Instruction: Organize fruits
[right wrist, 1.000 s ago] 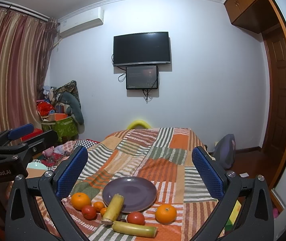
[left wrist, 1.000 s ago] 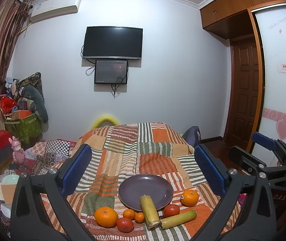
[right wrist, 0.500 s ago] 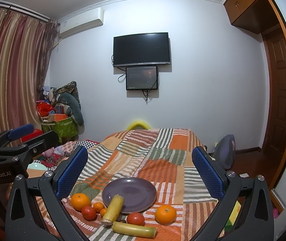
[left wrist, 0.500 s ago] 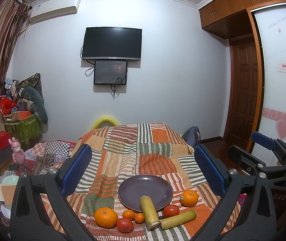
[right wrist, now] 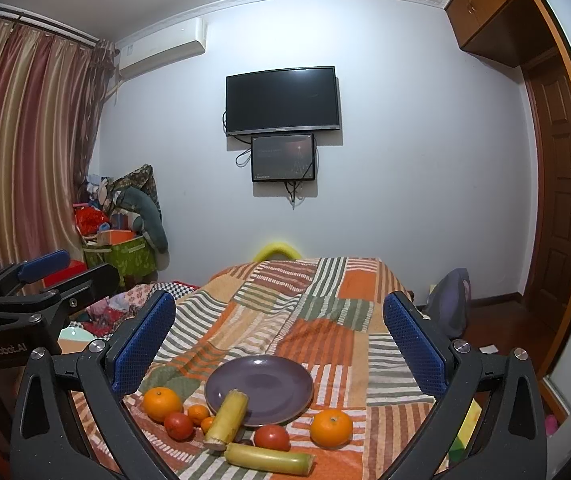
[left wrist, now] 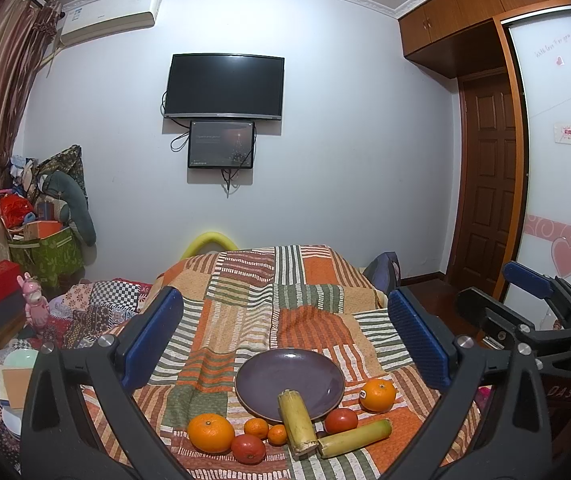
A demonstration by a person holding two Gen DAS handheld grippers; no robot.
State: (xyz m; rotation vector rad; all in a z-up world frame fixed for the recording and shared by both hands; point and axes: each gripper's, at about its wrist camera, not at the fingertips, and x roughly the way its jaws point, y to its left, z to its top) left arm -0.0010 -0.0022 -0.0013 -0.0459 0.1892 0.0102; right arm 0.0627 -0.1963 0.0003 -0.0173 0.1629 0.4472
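Observation:
An empty purple plate [left wrist: 289,380] [right wrist: 259,390] lies on a striped patchwork cloth. Around its near rim lie two large oranges [left wrist: 210,432] [left wrist: 377,395], two small tangerines [left wrist: 256,427], two red fruits [left wrist: 248,448] [left wrist: 340,420] and two yellow-green cane pieces; one [left wrist: 297,424] leans on the plate rim, the other [left wrist: 355,438] lies flat. My left gripper [left wrist: 285,336] and right gripper [right wrist: 279,338] are both open and empty, held above and behind the fruits.
The cloth [left wrist: 245,300] covers a table that runs back toward the wall. Clutter and a green box [left wrist: 45,248] stand at the left. A wooden door [left wrist: 485,184] and a bag [right wrist: 449,300] are at the right. The right gripper shows in the left wrist view [left wrist: 533,312].

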